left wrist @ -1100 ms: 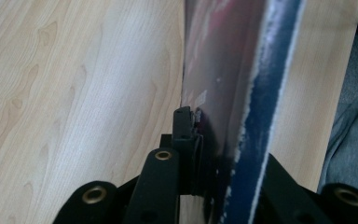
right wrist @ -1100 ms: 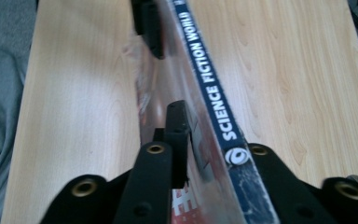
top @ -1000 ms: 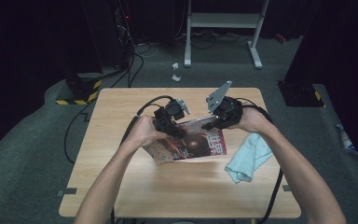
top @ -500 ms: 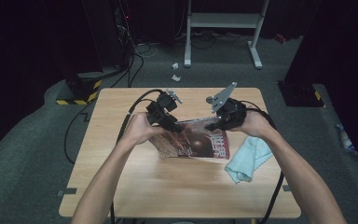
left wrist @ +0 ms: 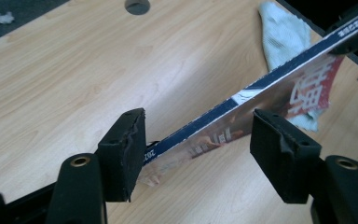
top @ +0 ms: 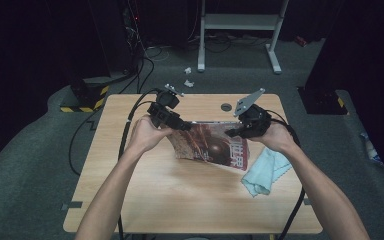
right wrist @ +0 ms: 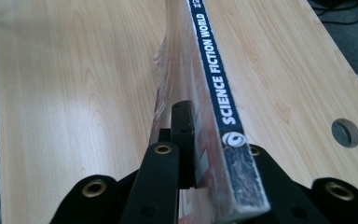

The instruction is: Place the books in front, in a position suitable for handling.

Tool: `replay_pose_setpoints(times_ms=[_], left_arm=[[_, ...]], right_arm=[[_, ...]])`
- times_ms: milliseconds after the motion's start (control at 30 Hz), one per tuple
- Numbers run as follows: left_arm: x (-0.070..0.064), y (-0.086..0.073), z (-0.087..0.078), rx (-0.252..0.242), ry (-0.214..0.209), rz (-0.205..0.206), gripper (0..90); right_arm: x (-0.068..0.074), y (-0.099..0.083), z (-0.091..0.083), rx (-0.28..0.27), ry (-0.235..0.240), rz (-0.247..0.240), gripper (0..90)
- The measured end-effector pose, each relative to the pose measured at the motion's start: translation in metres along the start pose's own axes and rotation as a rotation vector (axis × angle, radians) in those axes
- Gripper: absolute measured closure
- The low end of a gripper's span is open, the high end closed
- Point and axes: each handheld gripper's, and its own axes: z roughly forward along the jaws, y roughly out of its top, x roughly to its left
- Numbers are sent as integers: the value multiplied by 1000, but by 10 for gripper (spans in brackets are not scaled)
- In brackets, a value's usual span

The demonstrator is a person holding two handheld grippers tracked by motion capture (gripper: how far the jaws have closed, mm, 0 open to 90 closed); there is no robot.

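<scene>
A magazine (top: 211,146) with a dark red cover hangs above the wooden table (top: 180,195), spine uppermost. Its dark blue spine (right wrist: 216,74) reads "SCIENCE FICTION WORLD". My right gripper (top: 236,132) is shut on the magazine's right end, with both jaws pressed against the pages (right wrist: 200,158). At the other end, my left gripper (top: 177,124) is open. Its pads (left wrist: 123,147) stand wide apart on either side of the spine's end (left wrist: 200,135), and the left pad is close to the corner. The right gripper (left wrist: 354,44) grips the far end in the left gripper view.
A light blue cloth (top: 262,170) lies crumpled on the table to the right, under my right forearm. A round hole (top: 226,107) is in the tabletop near the far edge. Cables (top: 130,125) trail off the table's left side. A white stand (top: 240,30) is on the floor beyond.
The magazine rose from lying tilted on the table to hanging spine-up between both grippers. The left gripper moved back and left to the magazine's end. More of the cloth is uncovered.
</scene>
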Motion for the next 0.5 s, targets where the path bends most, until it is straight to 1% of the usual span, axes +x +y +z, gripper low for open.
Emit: replay_pose_setpoints(times_ms=[67,133,167,267,300,400,467,500], left_arm=[[1,0,-1,0,18,-12,352],[4,-1,-2,4,32,-33,350],[5,-1,-3,7,31,-44,348],[9,-1,-4,6,45,-77,341],[10,-1,-4,6,42,-97,343],[13,1,-4,5,51,-136,344],[14,1,-3,5,49,-159,345],[15,2,-2,10,51,-164,345]], right_arm=[[-1,-2,1,1,-14,22,842],[-1,-4,2,-3,-32,46,842],[-1,-5,2,-9,-38,60,842],[-1,-8,1,-18,-64,97,842],[-1,-9,1,-19,-69,108,842],[0,-10,-1,-21,-92,137,842],[1,-11,-1,-28,-107,154,842],[2,-11,-2,-28,-118,166,842]])
